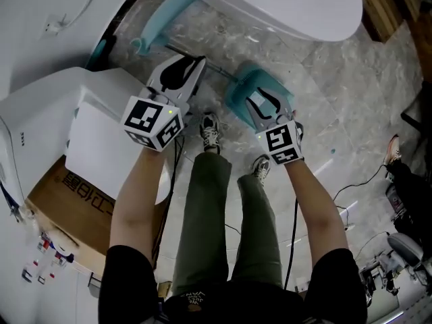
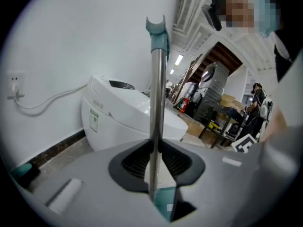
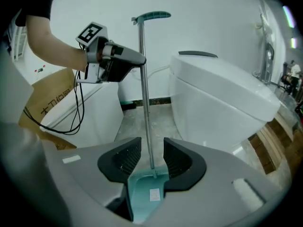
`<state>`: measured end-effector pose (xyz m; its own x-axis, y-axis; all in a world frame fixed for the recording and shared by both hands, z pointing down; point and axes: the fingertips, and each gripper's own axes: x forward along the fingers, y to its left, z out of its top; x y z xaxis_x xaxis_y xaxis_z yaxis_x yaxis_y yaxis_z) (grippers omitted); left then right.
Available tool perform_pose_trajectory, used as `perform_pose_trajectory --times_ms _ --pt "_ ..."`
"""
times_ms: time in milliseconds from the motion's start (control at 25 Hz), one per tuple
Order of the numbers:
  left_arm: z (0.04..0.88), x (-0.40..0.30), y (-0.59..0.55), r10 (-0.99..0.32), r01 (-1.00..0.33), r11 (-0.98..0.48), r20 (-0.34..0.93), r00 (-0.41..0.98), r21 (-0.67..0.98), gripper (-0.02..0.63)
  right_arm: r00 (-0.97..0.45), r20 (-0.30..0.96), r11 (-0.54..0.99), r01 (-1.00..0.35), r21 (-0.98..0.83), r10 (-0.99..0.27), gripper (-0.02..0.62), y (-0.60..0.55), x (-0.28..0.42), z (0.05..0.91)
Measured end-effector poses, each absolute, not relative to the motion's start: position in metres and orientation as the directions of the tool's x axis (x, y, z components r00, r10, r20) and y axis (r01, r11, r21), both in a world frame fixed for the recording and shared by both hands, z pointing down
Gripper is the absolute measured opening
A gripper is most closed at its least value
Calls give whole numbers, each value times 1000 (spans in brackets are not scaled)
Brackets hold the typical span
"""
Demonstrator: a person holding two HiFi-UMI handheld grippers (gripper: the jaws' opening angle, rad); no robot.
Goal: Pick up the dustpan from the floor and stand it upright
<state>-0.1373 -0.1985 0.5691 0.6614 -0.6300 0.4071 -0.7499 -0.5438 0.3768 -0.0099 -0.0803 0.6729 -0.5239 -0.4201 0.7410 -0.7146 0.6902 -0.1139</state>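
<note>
The teal dustpan hangs off the floor with its metal pole (image 2: 157,93) upright and its teal grip (image 2: 158,34) on top. My left gripper (image 2: 154,161) is shut on the pole, well below the grip; the right gripper view shows that gripper (image 3: 138,59) clamping the pole high up. The pan (image 3: 144,193) shows through the gap of my right gripper (image 3: 152,159), whose pads stand apart on either side of the pole without touching it. In the head view the pan (image 1: 255,85) lies just beyond the right gripper (image 1: 268,105), and the left gripper (image 1: 185,73) is to its left.
A white toilet (image 3: 218,96) stands close on the right of the pole and fills the top of the head view (image 1: 290,5). A white unit (image 1: 101,123) and a cardboard box (image 1: 64,194) are on the left. The person's shoes (image 1: 210,132) stand on the marble floor (image 1: 351,100).
</note>
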Motion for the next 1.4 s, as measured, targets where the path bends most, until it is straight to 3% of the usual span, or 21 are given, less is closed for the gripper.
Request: perform_pose_trajectory --times_ms 600,1000,1400 --pt "536 -264 -272 -703 -844 -515 489 516 151 132 -557 617 656 -750 -87 -555 126 -158 -76 564" --pt "536 -362 -331 -796 -928 -366 494 349 66 132 -611 556 678 -726 -111 -564 126 -195 -135 539" --pt "534 -415 -369 -845 -969 -242 482 231 39 132 -617 560 681 -722 -122 -553 126 -206 -138 540"
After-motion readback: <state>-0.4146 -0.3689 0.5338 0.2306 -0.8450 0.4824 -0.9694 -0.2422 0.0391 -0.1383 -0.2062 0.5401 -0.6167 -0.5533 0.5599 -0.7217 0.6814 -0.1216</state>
